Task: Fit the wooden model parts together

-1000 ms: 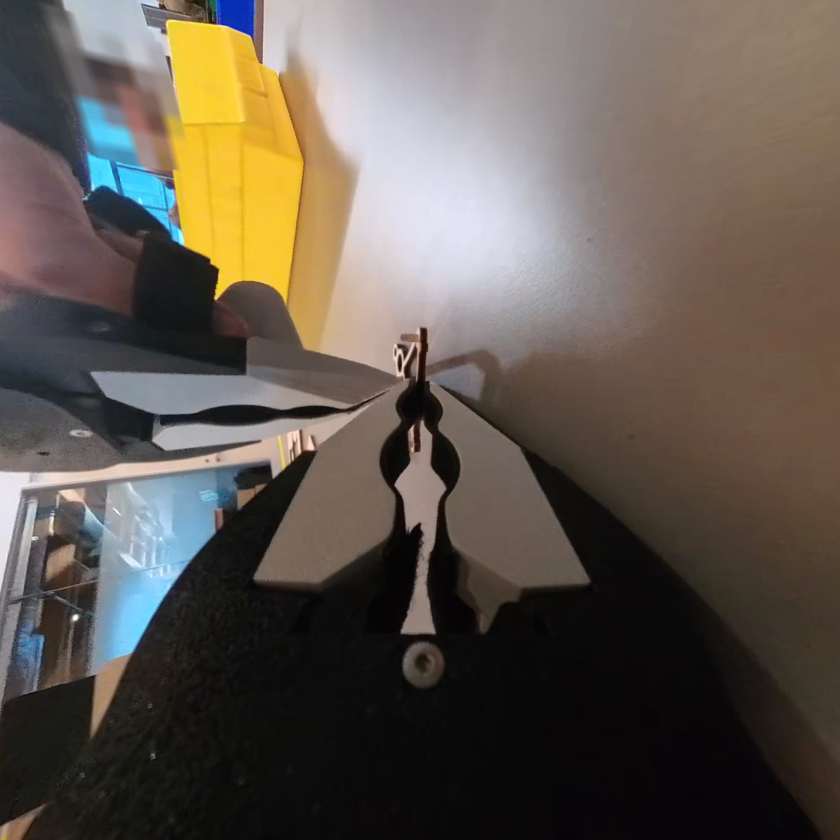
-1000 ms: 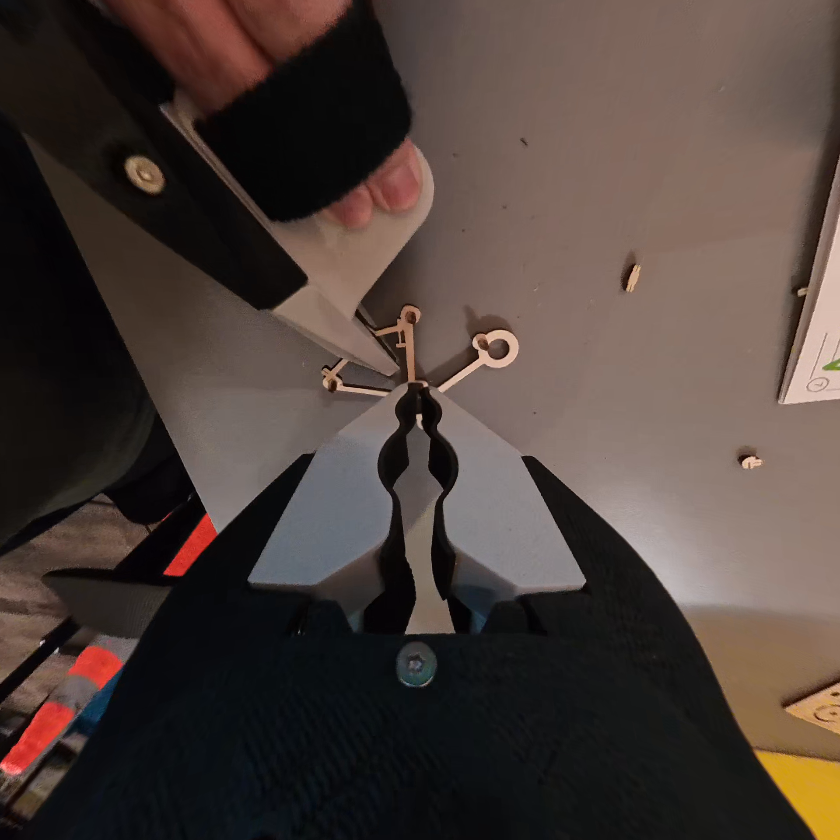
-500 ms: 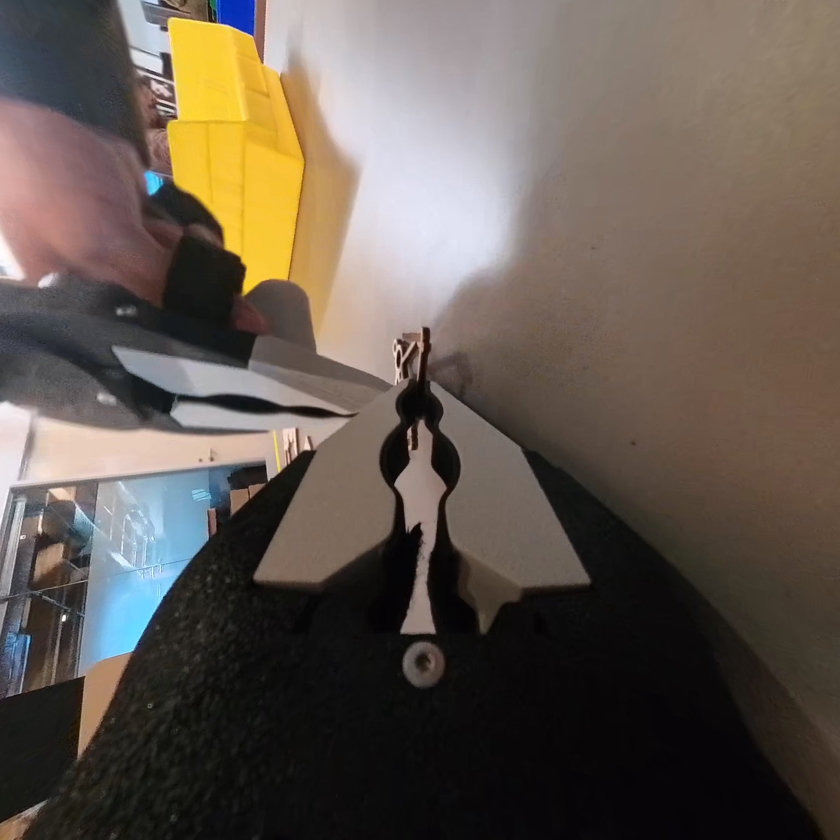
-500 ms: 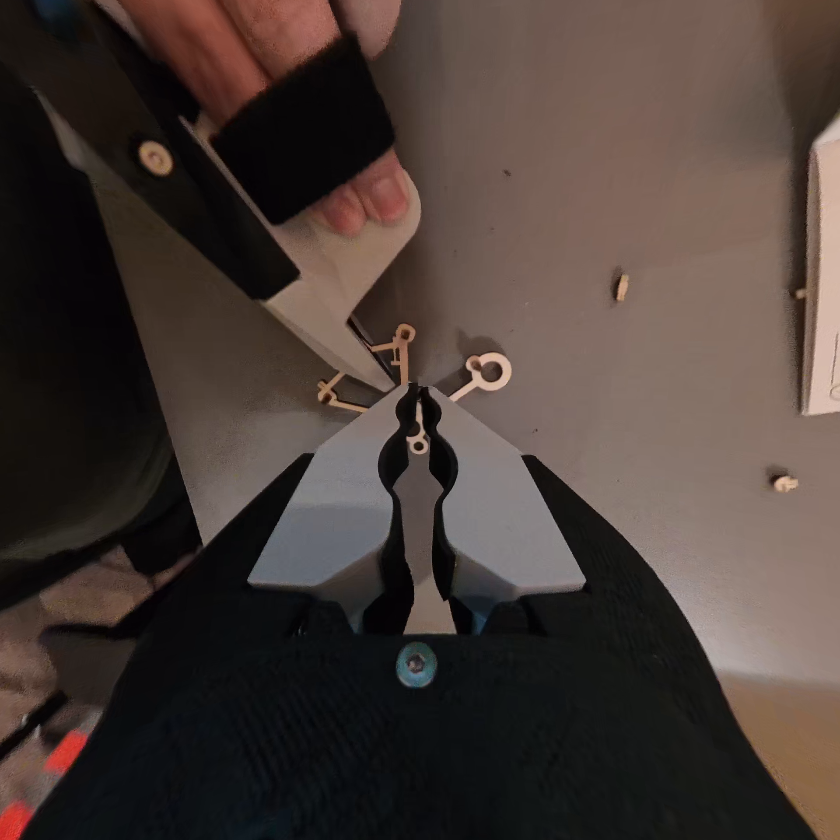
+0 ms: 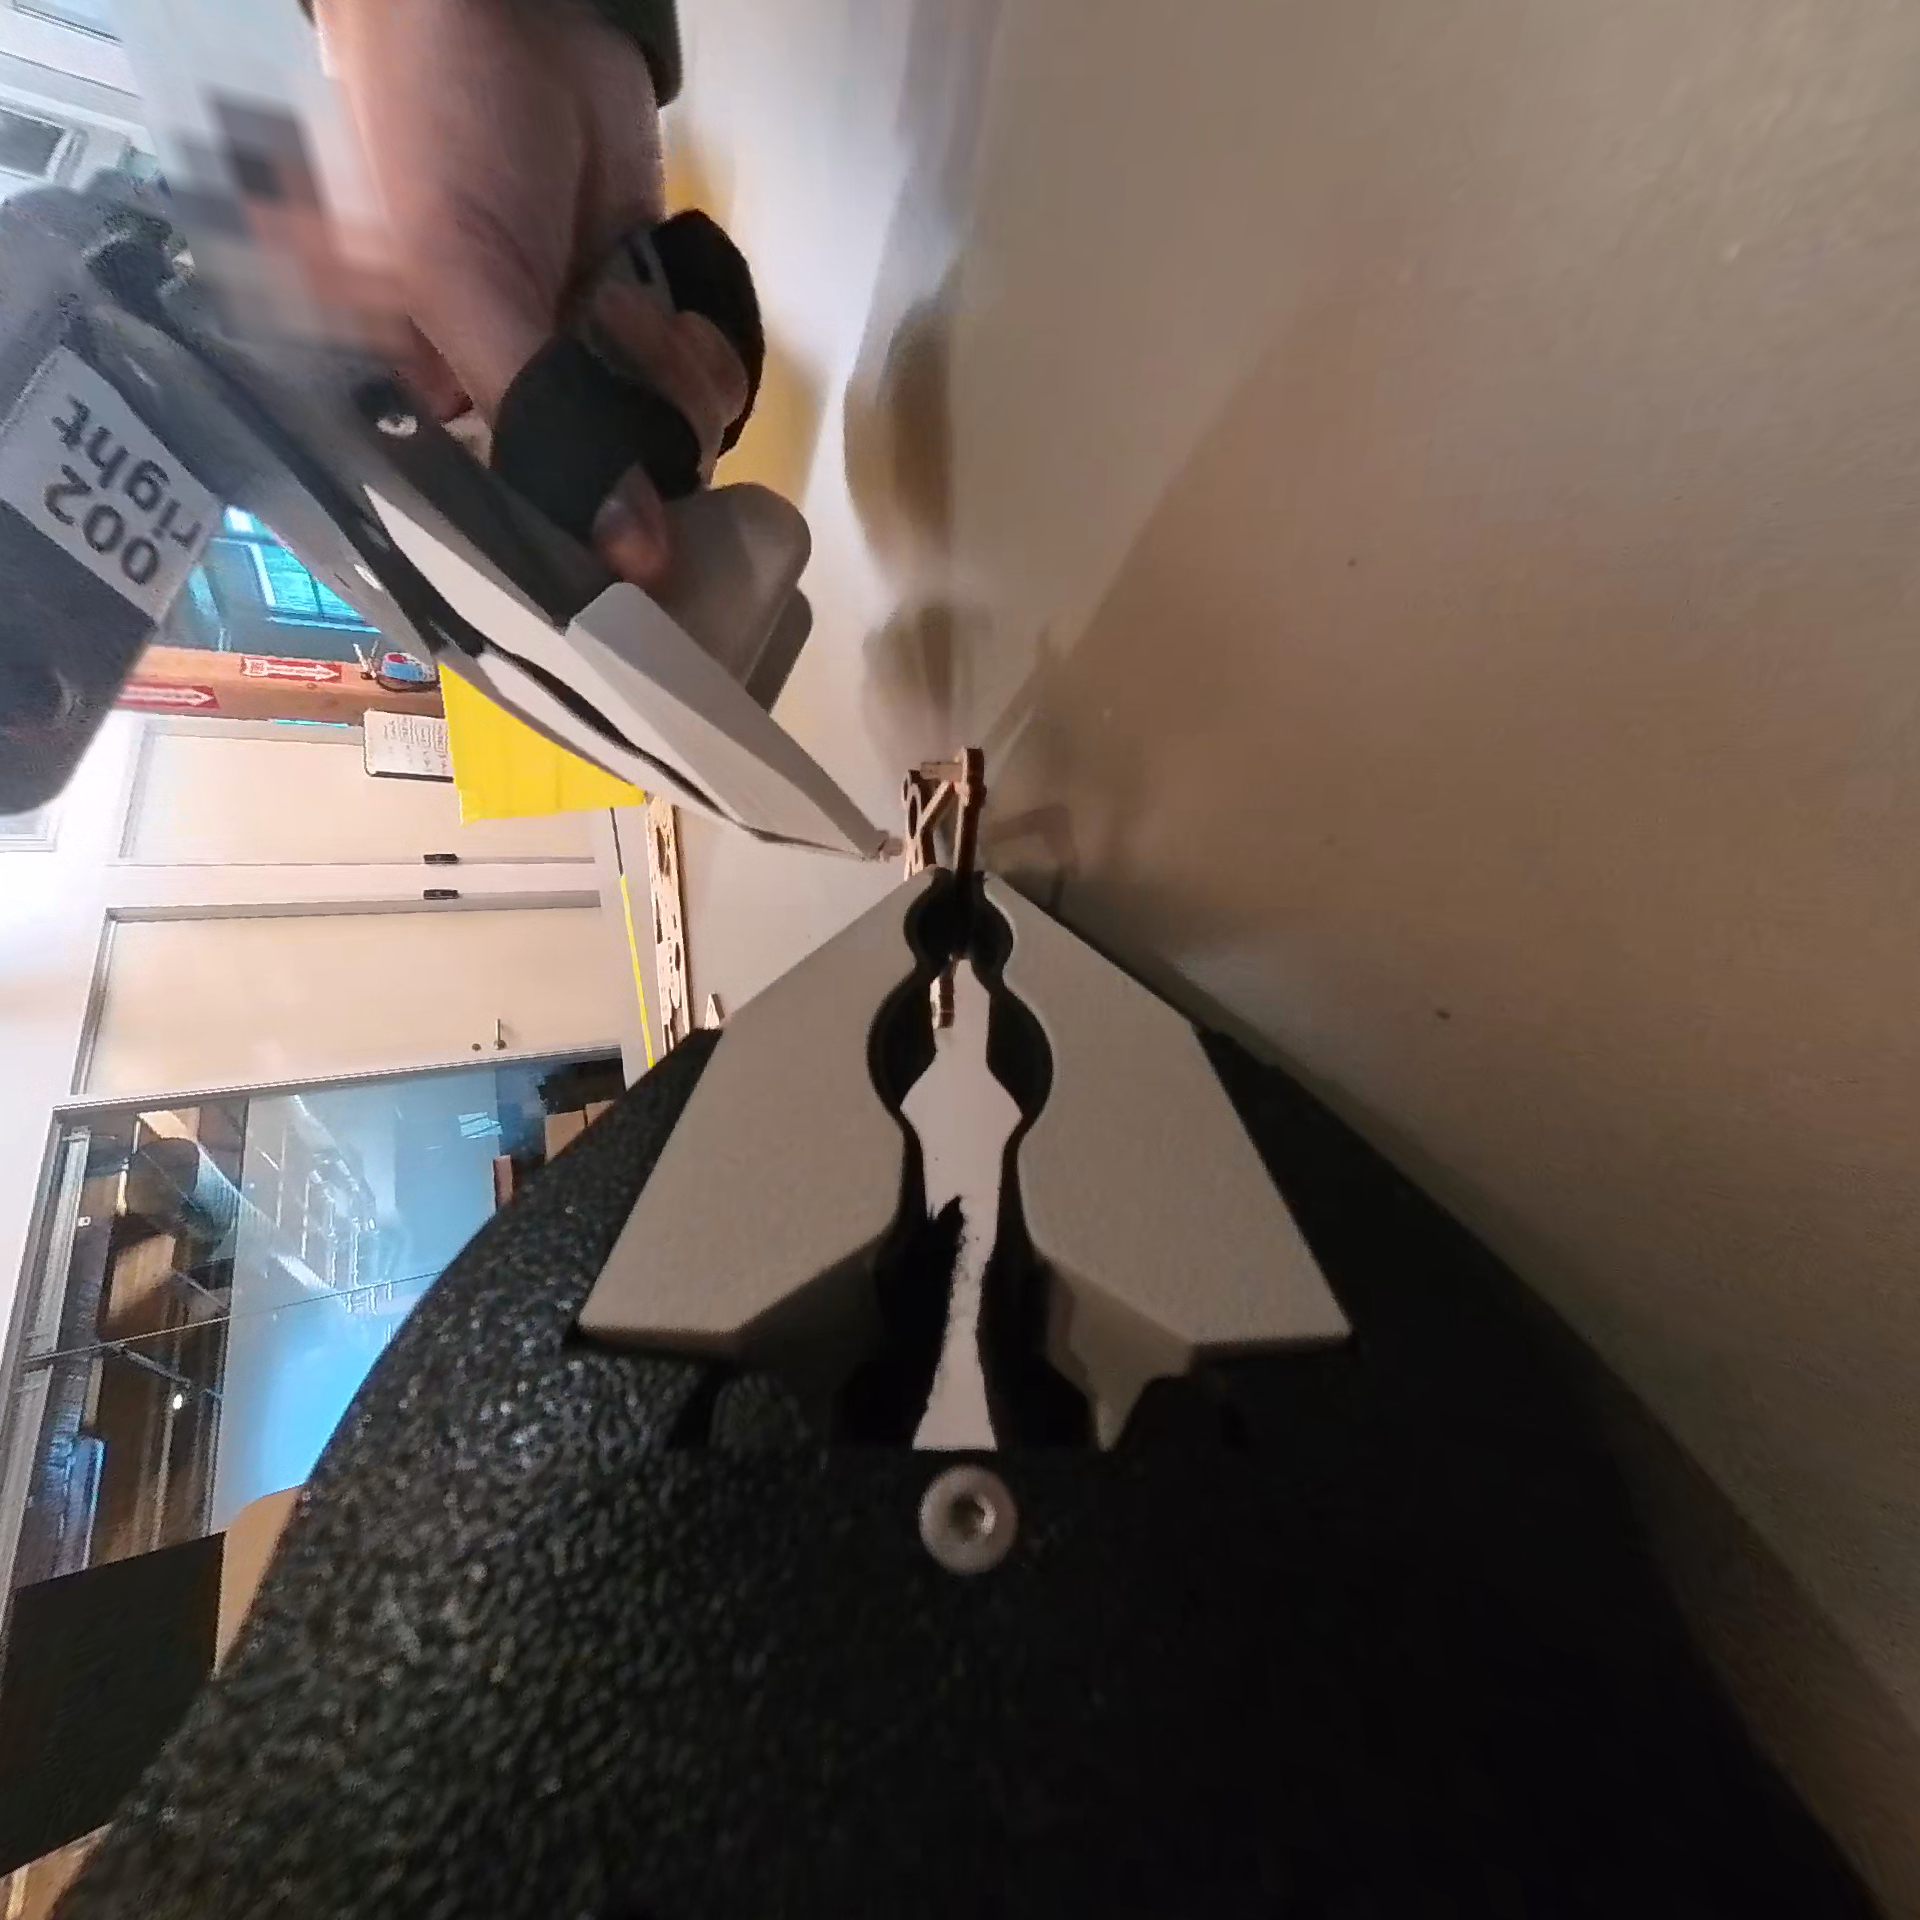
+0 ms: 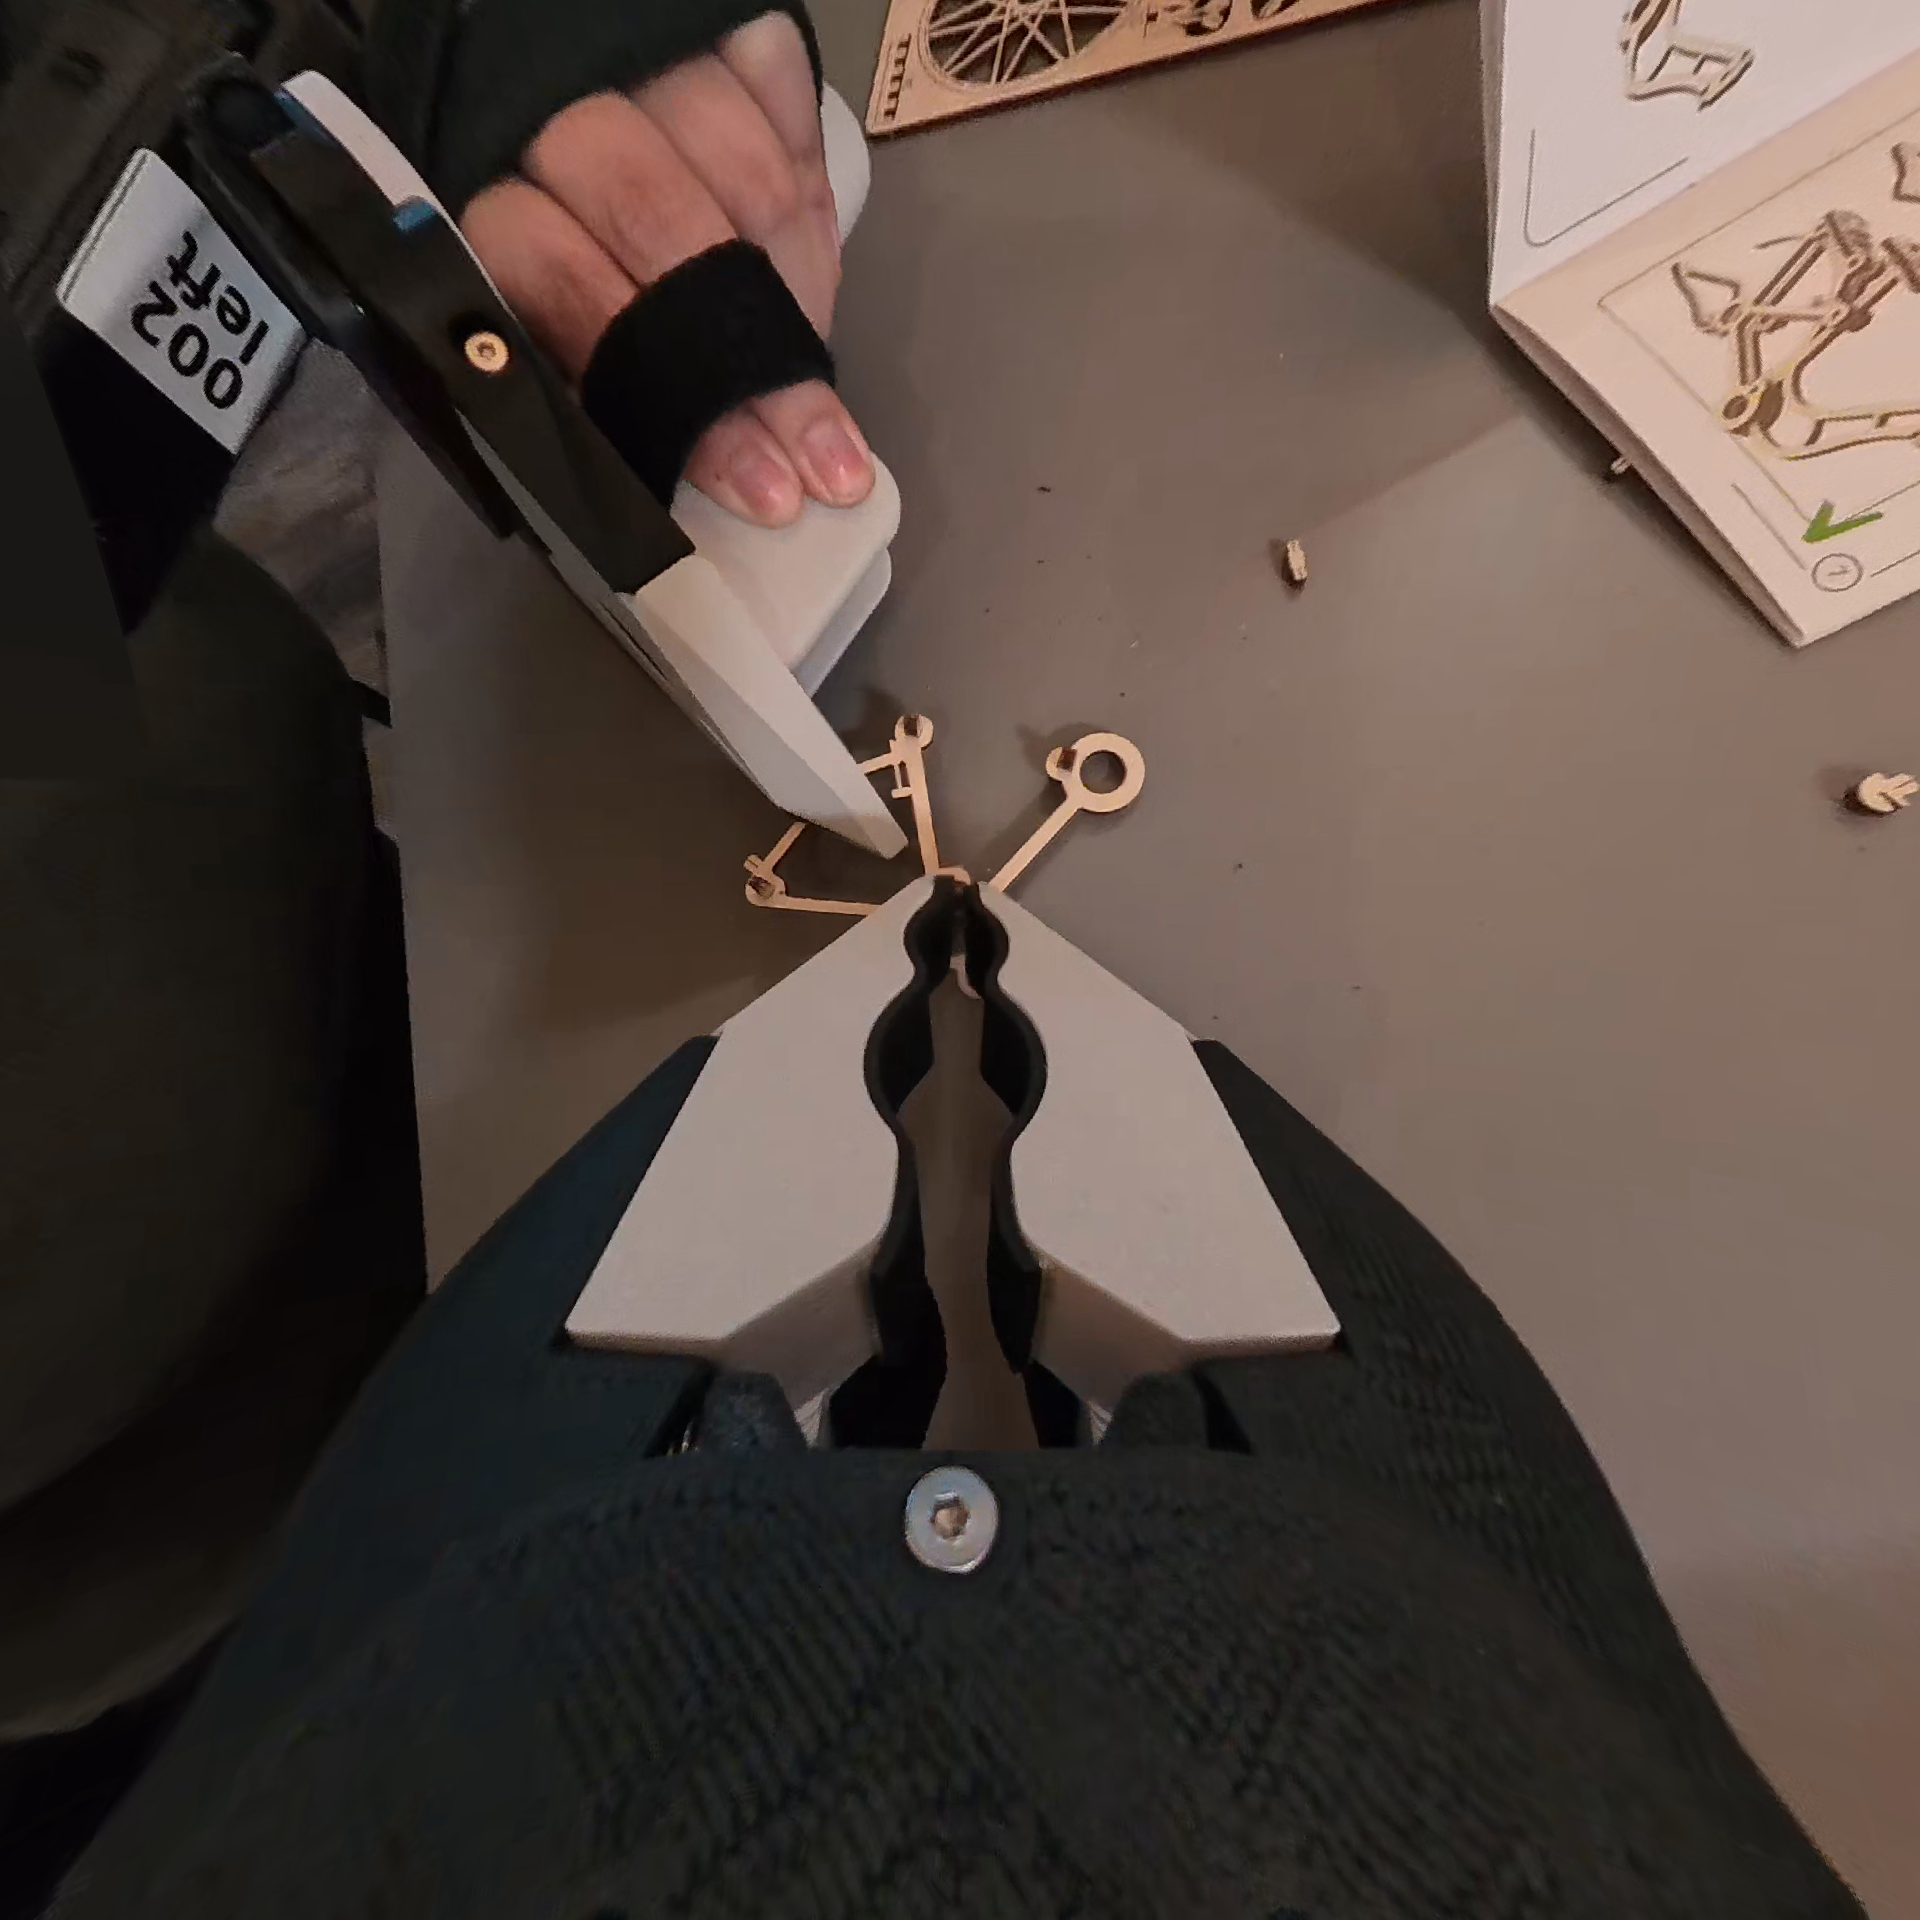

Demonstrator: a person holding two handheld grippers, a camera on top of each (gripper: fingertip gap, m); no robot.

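My left gripper (image 5: 961, 883) is shut on a flat wooden frame part (image 5: 940, 810), which I see edge-on close to the grey table (image 5: 1455, 623). In the right wrist view the frame (image 6: 914, 800) shows thin arms, one ending in a ring (image 6: 1101, 774), and the left gripper (image 6: 883, 842) clamps it from the upper left. My right gripper (image 6: 954, 888) is shut on a small wooden pin (image 6: 966, 982), and its tip sits at the frame's hub. In the left wrist view the right gripper (image 5: 873, 847) slants down from the upper left, and the pin's end (image 5: 885, 847) touches the frame.
An open instruction booklet (image 6: 1714, 343) lies at the far right. A wooden sheet of cut-out parts (image 6: 1039, 52) lies at the back. Small loose wooden bits (image 6: 1294, 561) (image 6: 1881, 795) lie on the table. A yellow box (image 5: 530, 769) stands behind. Less than 4 cm separates the two grippers' tips.
The right gripper has tilted up and now slants steeply down onto the frame, its tip staying at the hub. The left gripper still holds the frame in place. Both stay shut.
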